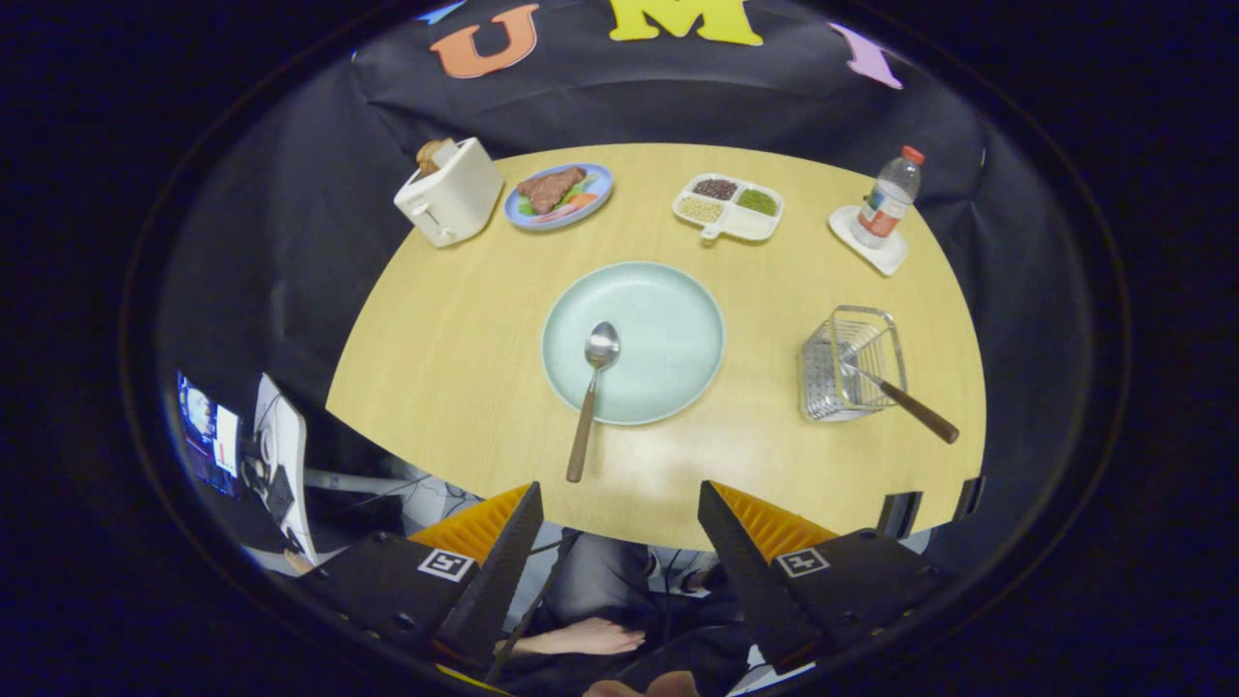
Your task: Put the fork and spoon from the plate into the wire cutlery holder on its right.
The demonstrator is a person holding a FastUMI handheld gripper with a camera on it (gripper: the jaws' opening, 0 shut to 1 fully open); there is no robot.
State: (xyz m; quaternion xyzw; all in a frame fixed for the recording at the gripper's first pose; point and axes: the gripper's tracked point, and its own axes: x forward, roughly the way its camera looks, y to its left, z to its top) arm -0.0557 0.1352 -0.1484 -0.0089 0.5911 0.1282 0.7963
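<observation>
Two fingers of gripper point(619, 513) spread apart, holding nothing, above near table edge | spoon point(591, 392) beyond them, bowl on round pale-green plate point(678, 329), wooden handle overhanging onto light wood-grain table point(455, 329) | fork point(895, 392) in wire cutlery holder point(852, 363), right of plate | black cloth behind.

Pale green plate point(668, 329), brown-handled spoon point(590, 397), light wood table point(465, 329).

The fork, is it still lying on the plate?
No, the fork stands in the wire cutlery holder; only the spoon lies on the plate.
</observation>
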